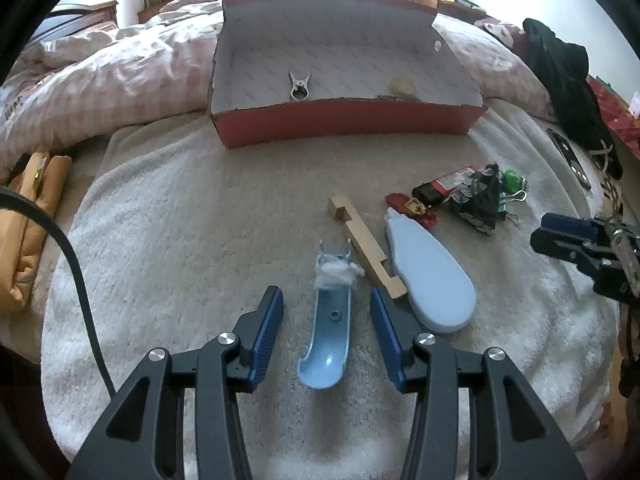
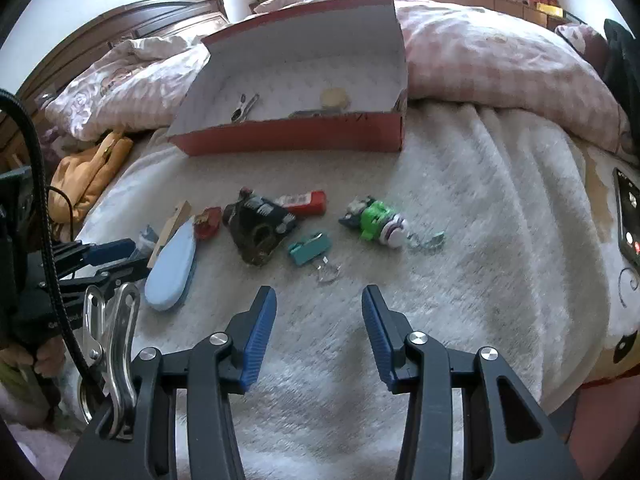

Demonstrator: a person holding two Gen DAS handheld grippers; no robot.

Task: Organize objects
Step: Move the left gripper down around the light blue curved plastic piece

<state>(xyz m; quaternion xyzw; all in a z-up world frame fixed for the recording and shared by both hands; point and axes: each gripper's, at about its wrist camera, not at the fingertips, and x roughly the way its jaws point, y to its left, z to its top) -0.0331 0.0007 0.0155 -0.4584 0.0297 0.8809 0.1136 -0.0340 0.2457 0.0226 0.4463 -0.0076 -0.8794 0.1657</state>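
Here, blue curved shell (image 1: 326,340) lies between spread left gripper (image 1: 326,316) fingers (image 1: 266,332), untouched.

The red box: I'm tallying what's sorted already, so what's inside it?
Inside the red box lie a metal clip and a pale round object. The front wall hides the floor nearest it.

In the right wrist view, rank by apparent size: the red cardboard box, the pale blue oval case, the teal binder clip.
1. Red cardboard box, largest though farthest.
2. Pale blue oval case.
3. Teal binder clip, smallest, at a similar distance to the case.
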